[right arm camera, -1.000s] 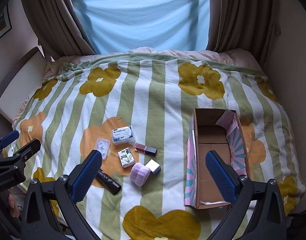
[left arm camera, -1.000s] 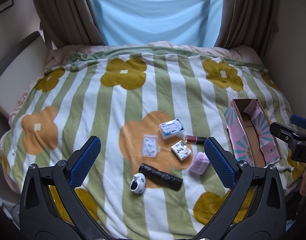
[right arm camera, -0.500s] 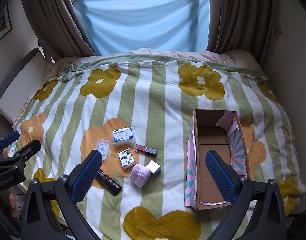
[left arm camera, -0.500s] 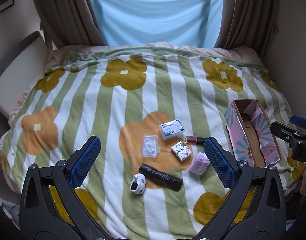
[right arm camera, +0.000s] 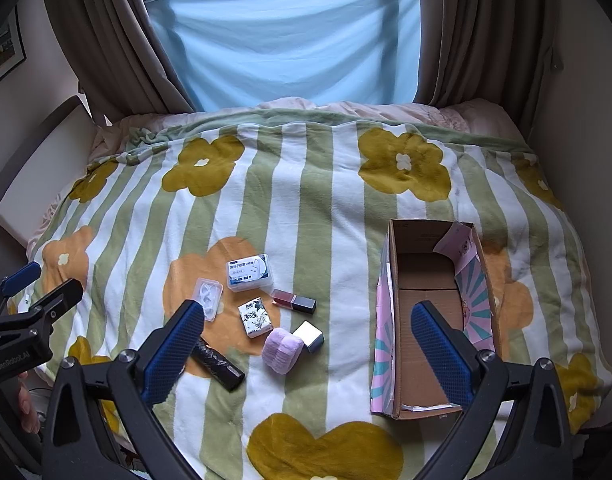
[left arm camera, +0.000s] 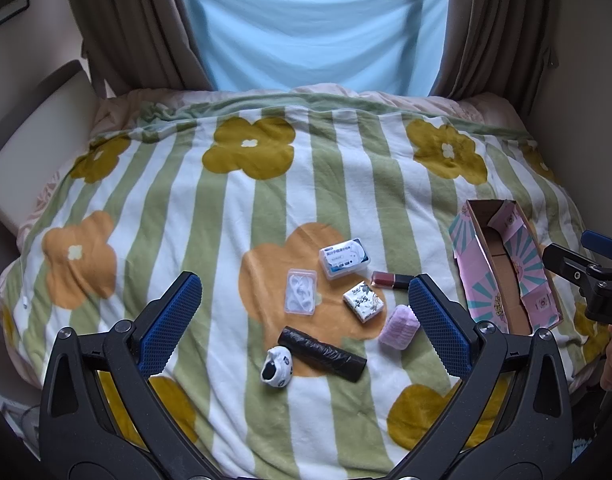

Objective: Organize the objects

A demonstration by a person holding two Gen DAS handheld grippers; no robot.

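Observation:
Several small objects lie on a flowered blanket (left arm camera: 266, 208): a blue-labelled clear box (left arm camera: 345, 258), a clear floss case (left arm camera: 301, 291), a patterned tissue pack (left arm camera: 363, 301), a red lip-gloss tube (left arm camera: 390, 279), a lilac pouch (left arm camera: 398, 327), a black roll (left arm camera: 321, 353) and a black-and-white sock ball (left arm camera: 277, 367). A silver cube (right arm camera: 309, 336) shows in the right wrist view. An open pink cardboard box (right arm camera: 429, 312) stands to the right, empty. My left gripper (left arm camera: 302, 320) is open above the near objects. My right gripper (right arm camera: 307, 344) is open, nearer the box.
The bed (right arm camera: 325, 184) fills the view, with a headboard cushion (left arm camera: 30, 152) at left, a wall at right, and curtains (right arm camera: 274, 40) behind. The blanket's near edge drops off below the grippers.

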